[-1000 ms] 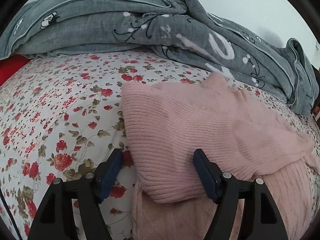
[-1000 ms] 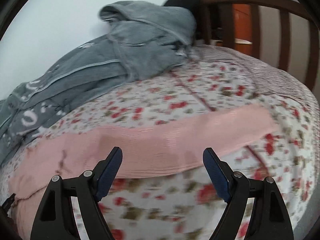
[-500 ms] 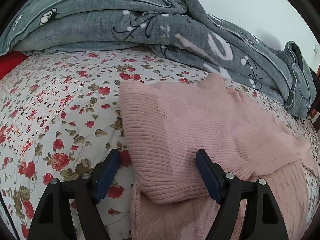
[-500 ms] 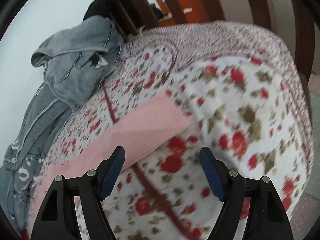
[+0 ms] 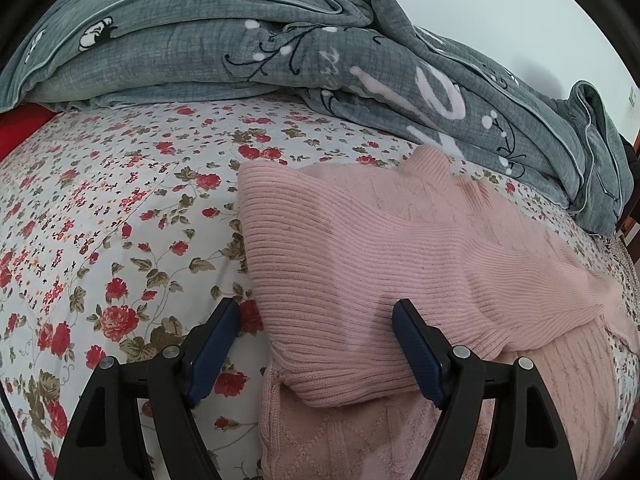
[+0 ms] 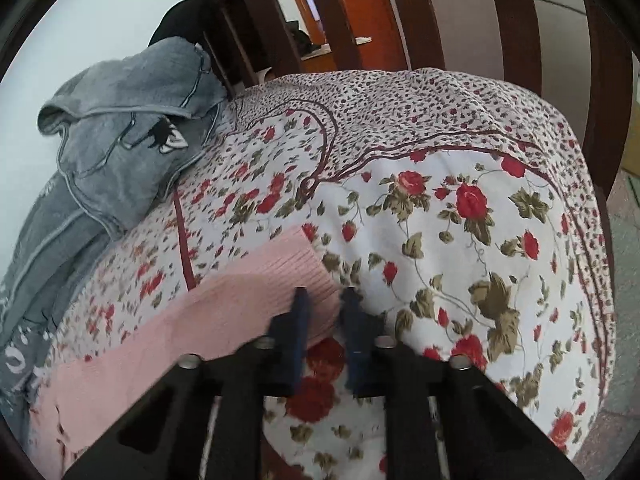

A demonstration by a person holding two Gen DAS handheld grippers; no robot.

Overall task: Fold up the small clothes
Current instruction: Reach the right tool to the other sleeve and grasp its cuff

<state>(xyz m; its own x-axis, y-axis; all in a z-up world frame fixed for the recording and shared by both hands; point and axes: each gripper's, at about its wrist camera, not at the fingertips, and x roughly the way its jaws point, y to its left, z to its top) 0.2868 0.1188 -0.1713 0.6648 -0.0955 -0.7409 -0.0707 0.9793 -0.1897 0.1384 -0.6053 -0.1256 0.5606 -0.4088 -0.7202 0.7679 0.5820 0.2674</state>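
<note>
A pink ribbed knit sweater (image 5: 400, 256) lies on the floral bedsheet (image 5: 100, 216), one sleeve folded across its body. My left gripper (image 5: 316, 344) is open, its jaws on either side of the folded sleeve's cuff end, just above the cloth. In the right wrist view the other pink sleeve (image 6: 224, 304) stretches out over the sheet. My right gripper (image 6: 324, 312) has its jaws nearly together at the sleeve's cuff, with the cuff edge between them.
A rumpled grey blanket (image 5: 320, 60) is heaped along the back of the bed and also shows in the right wrist view (image 6: 128, 136). A dark wooden bed frame (image 6: 352, 20) with vertical slats rises at the bed's end. The bed edge (image 6: 588, 240) drops off at right.
My right gripper has swung along the outstretched sleeve to its cuff and closed from wide open to nearly shut on it. My left gripper has stayed open and hardly moved.
</note>
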